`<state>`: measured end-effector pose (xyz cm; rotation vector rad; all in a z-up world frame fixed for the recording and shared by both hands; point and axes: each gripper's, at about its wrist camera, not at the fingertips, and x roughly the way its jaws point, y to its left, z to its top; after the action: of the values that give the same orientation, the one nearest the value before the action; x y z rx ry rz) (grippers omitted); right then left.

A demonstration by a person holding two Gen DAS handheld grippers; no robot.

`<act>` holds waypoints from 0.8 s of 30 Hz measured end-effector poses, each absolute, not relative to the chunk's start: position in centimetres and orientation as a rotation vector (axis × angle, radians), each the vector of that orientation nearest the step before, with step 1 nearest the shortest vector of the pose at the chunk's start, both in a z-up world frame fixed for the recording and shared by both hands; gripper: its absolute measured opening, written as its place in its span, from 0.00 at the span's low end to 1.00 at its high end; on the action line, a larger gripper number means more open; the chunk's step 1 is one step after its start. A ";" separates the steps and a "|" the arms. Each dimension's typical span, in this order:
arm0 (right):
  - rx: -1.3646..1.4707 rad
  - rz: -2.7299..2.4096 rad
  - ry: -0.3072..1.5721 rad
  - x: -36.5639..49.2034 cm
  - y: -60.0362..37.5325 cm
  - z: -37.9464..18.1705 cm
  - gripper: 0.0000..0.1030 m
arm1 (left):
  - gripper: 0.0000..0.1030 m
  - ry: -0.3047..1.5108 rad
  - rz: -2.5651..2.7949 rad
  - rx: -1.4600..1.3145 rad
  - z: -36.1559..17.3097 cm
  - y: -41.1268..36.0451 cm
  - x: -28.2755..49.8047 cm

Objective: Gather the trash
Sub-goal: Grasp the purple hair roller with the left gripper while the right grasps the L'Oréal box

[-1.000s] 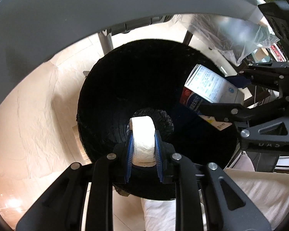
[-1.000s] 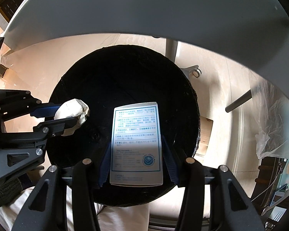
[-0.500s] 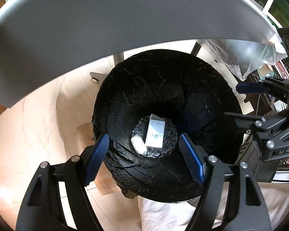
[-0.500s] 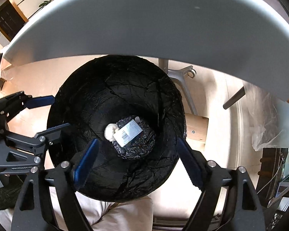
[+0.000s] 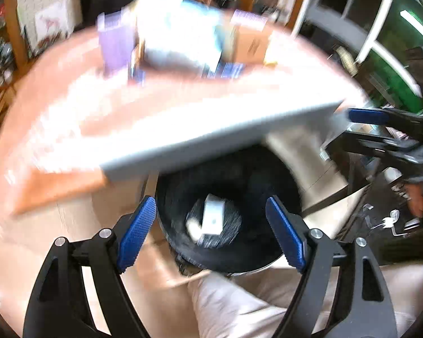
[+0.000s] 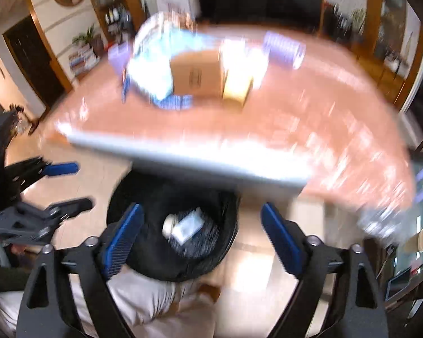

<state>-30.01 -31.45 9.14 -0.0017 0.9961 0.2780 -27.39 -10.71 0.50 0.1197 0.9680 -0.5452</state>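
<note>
Trash already collected lies at the bottom of the black-lined bin [image 5: 228,214]: a small white carton [image 5: 213,217] printed with text, and a crumpled white paper wad [image 5: 193,226] touching its side. The right wrist view shows the same pair, carton [image 6: 189,225] and wad [image 6: 169,223], resting on the wrinkled bin liner [image 6: 177,242].

The carton looks light and fairly stiff, with flat faces that would take a pinch across its narrow sides; squeezed hard, it would likely dent. The wad looks very light and soft, so it would give under the pads and could be taken anywhere across its middle.

The left gripper [image 5: 211,233] hangs above the bin, its jaws having just been opening, now spread wide with nothing between the blue pads [image 5: 136,235]. The right gripper [image 6: 201,238] is the same: jaws just opened, wide apart, empty.

Beyond the bin, the grey edge of a reddish tabletop [image 6: 296,118] crosses both views. On it, blurred, stand a brown cardboard box [image 6: 197,76], a pale crumpled bag [image 6: 155,64] and purple packs [image 6: 284,48]; these may be further trash, though the blur hides detail. The person's pale trousers [image 5: 239,309] show below.
</note>
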 end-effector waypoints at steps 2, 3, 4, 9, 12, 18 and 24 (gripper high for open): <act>-0.011 0.247 0.938 -29.1 -31.5 10.8 0.90 | 0.92 0.877 -0.545 0.123 3.5 -10.2 -27.1; -0.010 0.236 0.912 -28.4 -31.4 11.4 0.90 | 0.93 0.841 -0.534 0.124 4.6 -10.1 -26.8; -0.005 0.227 0.884 -27.5 -31.2 12.0 0.93 | 0.94 0.800 -0.514 0.117 5.9 -9.6 -26.1; -0.022 0.177 0.865 -22.8 -29.8 11.4 0.95 | 0.96 0.737 -0.342 0.080 7.5 -8.0 -20.0; -0.047 0.162 0.889 -20.1 -28.2 9.8 0.95 | 0.96 0.800 -0.270 0.033 6.2 -7.4 -16.1; -0.048 0.137 0.911 -17.6 -26.8 8.0 0.94 | 0.96 0.865 -0.226 -0.067 3.8 -6.0 -11.8; 0.026 0.123 0.913 -16.2 -27.0 7.5 0.87 | 0.77 0.896 -0.250 -0.098 2.8 -5.2 -10.1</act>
<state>-16.15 -27.01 7.48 0.0255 0.9128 0.1234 -10.11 -5.23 2.79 -0.0978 0.8964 -0.2496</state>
